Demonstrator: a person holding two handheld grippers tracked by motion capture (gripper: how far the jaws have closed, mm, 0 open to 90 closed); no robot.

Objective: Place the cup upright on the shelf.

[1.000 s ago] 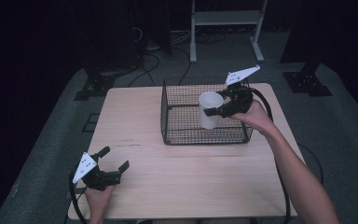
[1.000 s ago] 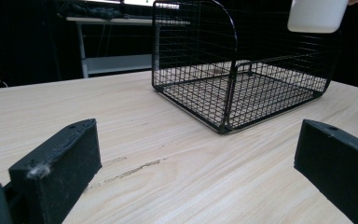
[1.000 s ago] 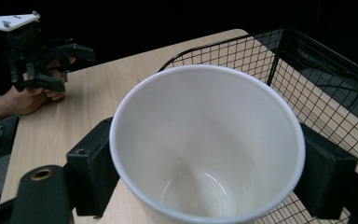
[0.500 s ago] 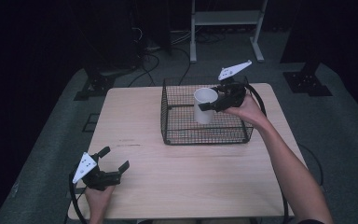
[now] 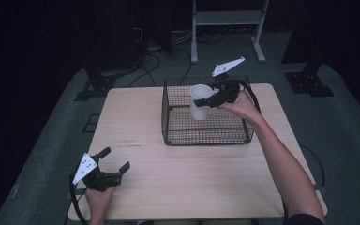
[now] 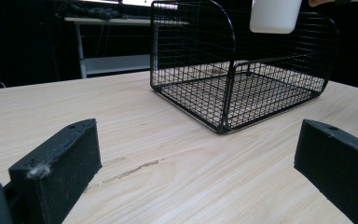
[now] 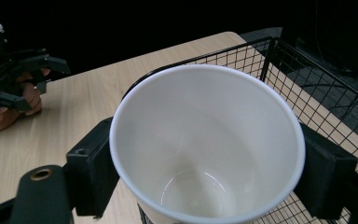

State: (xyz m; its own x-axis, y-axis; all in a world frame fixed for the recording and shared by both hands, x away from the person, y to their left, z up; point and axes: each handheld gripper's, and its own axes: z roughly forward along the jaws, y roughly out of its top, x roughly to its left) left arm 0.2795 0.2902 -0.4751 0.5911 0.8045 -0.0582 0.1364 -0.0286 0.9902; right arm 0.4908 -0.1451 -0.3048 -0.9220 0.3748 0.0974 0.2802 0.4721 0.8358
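The white cup [image 5: 200, 101], judged light, thin-walled and easily crushed, is clamped just below its rim by the right claw [image 5: 205, 100] above the wire basket [image 5: 206, 133], while the left claw [image 5: 114, 161] is held open over the worktop [image 5: 136, 126].

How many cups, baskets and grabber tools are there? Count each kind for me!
White cup: 1, held over the basket by the right gripper.
Black wire basket: 1, on the wooden table.
Grippers: 2, the right one and the left gripper, which holds nothing.
Total: 4 things.
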